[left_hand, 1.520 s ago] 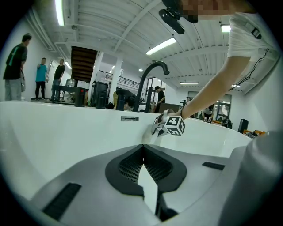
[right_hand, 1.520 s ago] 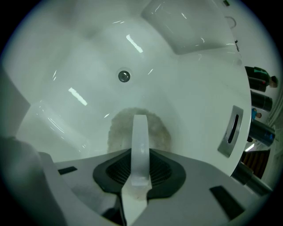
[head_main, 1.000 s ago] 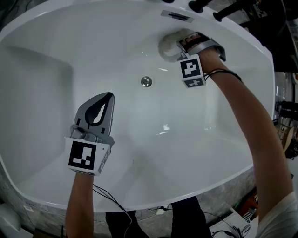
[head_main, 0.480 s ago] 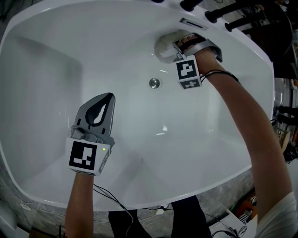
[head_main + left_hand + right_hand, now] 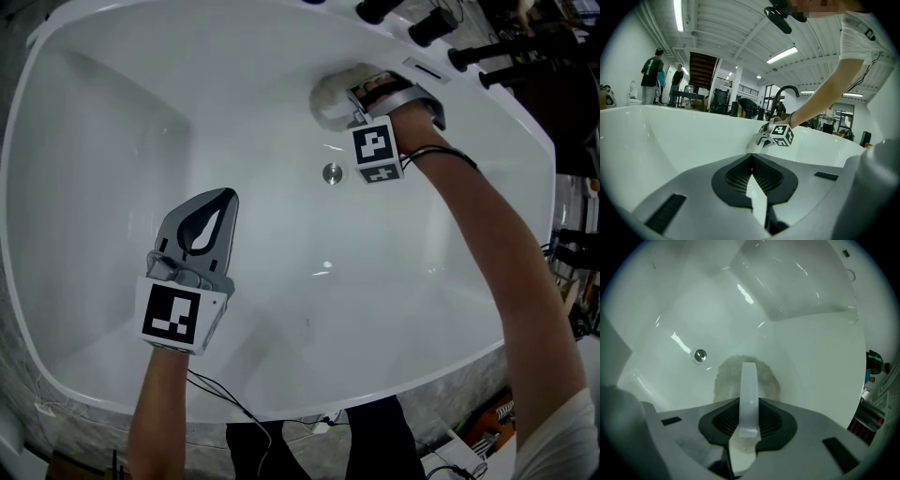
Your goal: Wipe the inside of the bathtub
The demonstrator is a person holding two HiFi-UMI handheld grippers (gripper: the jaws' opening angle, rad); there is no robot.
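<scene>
The white bathtub fills the head view. My right gripper is shut on a pale fluffy wiping pad by its strap, and presses it against the far inner wall just above the drain. In the right gripper view the pad lies flat on the wall beyond the jaws, with the drain to its left. My left gripper hangs over the tub's near left part, jaws shut and empty. From the left gripper view the right gripper's marker cube shows across the tub.
Black tap fittings stand on the far rim; the spout arches over it. A cable trails over the near rim. Several people stand in the room beyond the tub.
The head view has swung, so the tub and drain drifted right and down in the picture. The right gripper and pad stay on the far wall near the drain. The left gripper barely moved.
</scene>
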